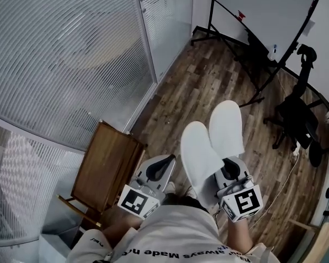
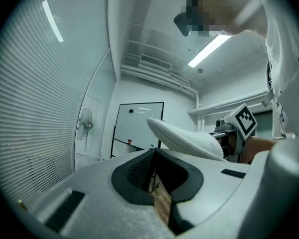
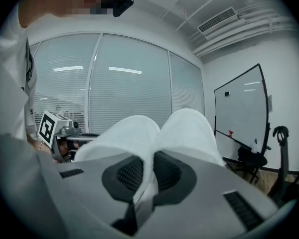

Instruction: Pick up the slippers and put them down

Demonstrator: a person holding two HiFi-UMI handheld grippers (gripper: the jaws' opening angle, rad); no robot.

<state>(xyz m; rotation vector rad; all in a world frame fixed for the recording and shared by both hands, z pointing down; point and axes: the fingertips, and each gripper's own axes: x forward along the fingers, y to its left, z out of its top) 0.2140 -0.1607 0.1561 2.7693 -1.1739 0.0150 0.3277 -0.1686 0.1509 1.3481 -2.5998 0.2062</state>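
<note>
Two white slippers, one [image 1: 200, 158] beside the other [image 1: 226, 127], hang in the air above the wood floor, toes pointing away from me. My right gripper [image 1: 230, 169] is shut on their heel ends, and in the right gripper view its pads [image 3: 132, 176] pinch the white fabric where both slippers [image 3: 139, 133] meet. My left gripper [image 1: 160, 169] is level to the left of them, jaws together with nothing between them. In the left gripper view [image 2: 153, 156] one slipper [image 2: 184, 136] shows to the right, beyond the jaws.
A wooden chair [image 1: 107, 166] stands below my left gripper, against a glass partition with blinds [image 1: 71, 53]. A whiteboard on a stand [image 1: 263, 15] and a black office chair [image 1: 299, 119] are at the far right. A fan [image 2: 85, 125] stands by the wall.
</note>
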